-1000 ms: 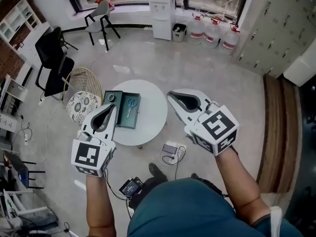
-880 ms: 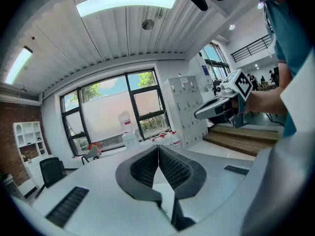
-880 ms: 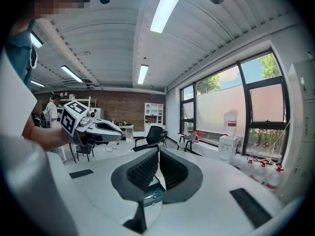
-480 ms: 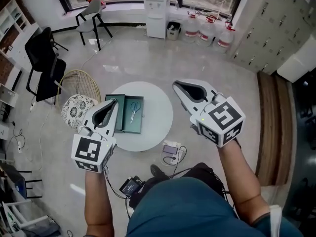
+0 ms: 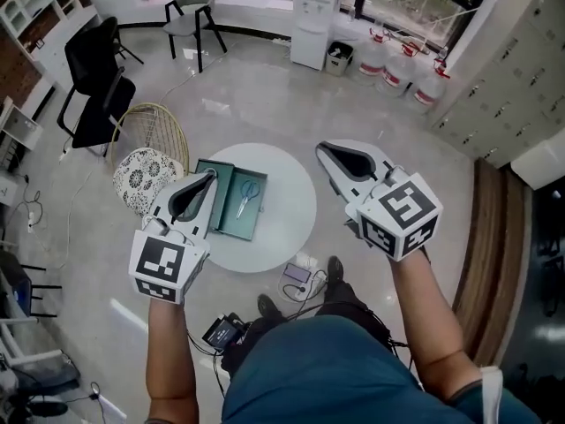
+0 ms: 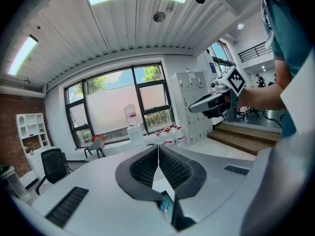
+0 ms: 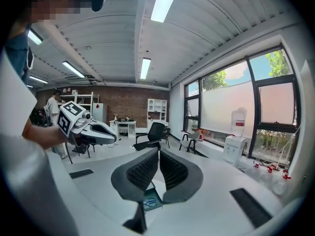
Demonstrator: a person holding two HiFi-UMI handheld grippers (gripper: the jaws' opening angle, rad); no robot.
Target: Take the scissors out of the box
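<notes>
Jaws of left gripper (image 5: 208, 177) pressed together, nothing between; right gripper (image 5: 323, 149) likewise closed, empty. Scissors (image 5: 247, 196) lie inside open teal box (image 5: 231, 225) on round white table (image 5: 284, 212), frame centre (both grippers apparently well above). Step: approach. Next: descend, open jaws, pinch scissors.

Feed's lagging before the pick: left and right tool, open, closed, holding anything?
Left tool: closed, holding nothing.
Right tool: closed, holding nothing; the scissors lie in the box.
</notes>
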